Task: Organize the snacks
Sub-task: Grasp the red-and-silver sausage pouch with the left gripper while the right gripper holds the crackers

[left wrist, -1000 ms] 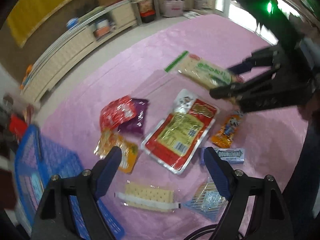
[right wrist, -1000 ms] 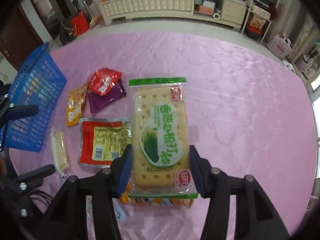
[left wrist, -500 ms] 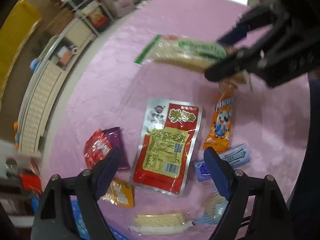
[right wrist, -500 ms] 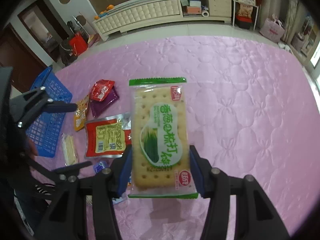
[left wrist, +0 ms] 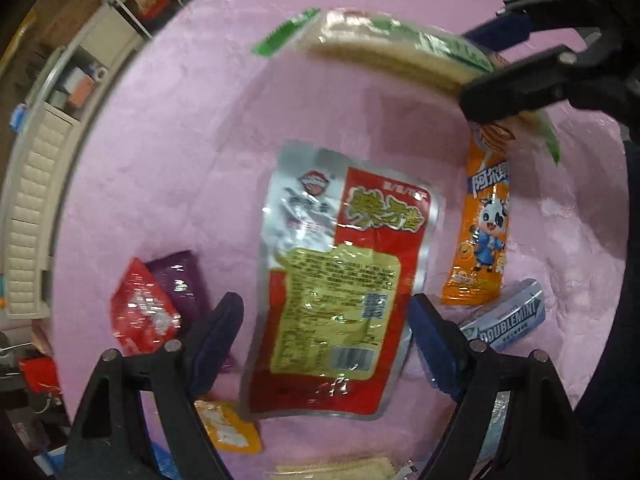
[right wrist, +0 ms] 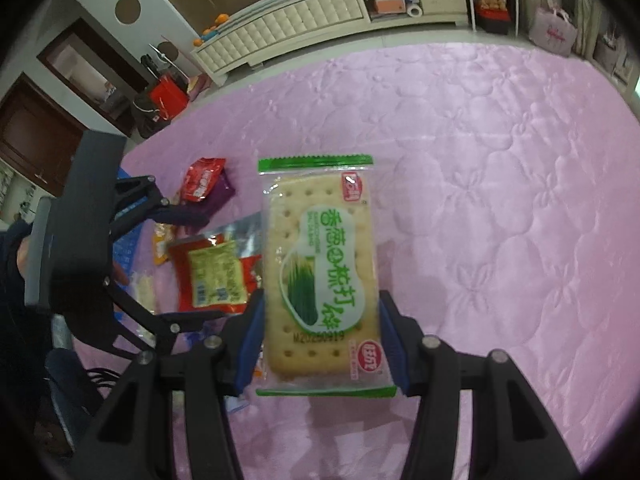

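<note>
My right gripper is shut on a green-edged cracker pack, holding it above the pink quilted surface. From the left wrist view that cracker pack hangs at the upper right in the right gripper. My left gripper is open and points down, just over the lower end of a large red and silver snack pouch. That pouch and the left gripper show at the left of the right wrist view.
An orange cartoon-cow packet and a blue gum pack lie right of the pouch. Red and purple packets lie left, a yellow one below. A blue basket sits at the far left. Cabinets stand beyond.
My left gripper has dropped and rolled, closing in over the red and silver pouch, still open. The right gripper has shifted a little with the cracker pack held.
</note>
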The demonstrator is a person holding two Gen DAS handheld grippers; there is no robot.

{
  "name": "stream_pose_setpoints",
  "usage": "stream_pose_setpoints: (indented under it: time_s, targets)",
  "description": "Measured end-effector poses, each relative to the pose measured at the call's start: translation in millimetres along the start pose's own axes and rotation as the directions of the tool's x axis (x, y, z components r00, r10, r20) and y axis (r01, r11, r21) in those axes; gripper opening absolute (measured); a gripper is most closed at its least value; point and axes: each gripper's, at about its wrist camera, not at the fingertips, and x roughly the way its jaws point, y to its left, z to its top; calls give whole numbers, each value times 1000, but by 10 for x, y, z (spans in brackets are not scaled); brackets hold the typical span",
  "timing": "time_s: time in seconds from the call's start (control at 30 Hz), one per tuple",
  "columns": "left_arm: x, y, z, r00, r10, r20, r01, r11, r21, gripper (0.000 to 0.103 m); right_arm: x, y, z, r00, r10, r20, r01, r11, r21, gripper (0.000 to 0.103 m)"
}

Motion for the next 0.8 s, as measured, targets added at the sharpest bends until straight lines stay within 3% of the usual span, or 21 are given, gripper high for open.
stream_pose_setpoints:
  time_s: [0.23, 0.37, 0.43, 0.6, 0.73, 0.8]
  targets:
    - [23, -43, 146, 1000, -14, 16, 13, 997, 75, 83, 8, -141, -10, 1000, -3, -4, 4, 1000, 24, 58]
    - [75, 214, 295, 997, -76, -1, 76, 997, -16, 83, 28, -158, -24, 1000, -4, -8, 4, 1000, 29, 58]
    - [76, 305, 324, 998, -70, 7, 70, 997, -42, 82, 37, -159, -29, 1000, -4, -9, 4, 1000, 30, 58]
    - [31, 450, 375, 998, -64, 13, 66, 990, -123, 69, 65, -156, -17, 1000, -4, -8, 4, 999, 47, 58]
    - [-20, 496, 312, 997, -73, 21, 76, 985, -158, 45, 94, -139, -35, 1000, 3, -10, -3, 999, 54, 58]
    - [-22, 557, 335, 997, -76, 18, 78, 982, -171, 42, 112, -112, -44, 1000, 7, -14, -6, 999, 51, 58]
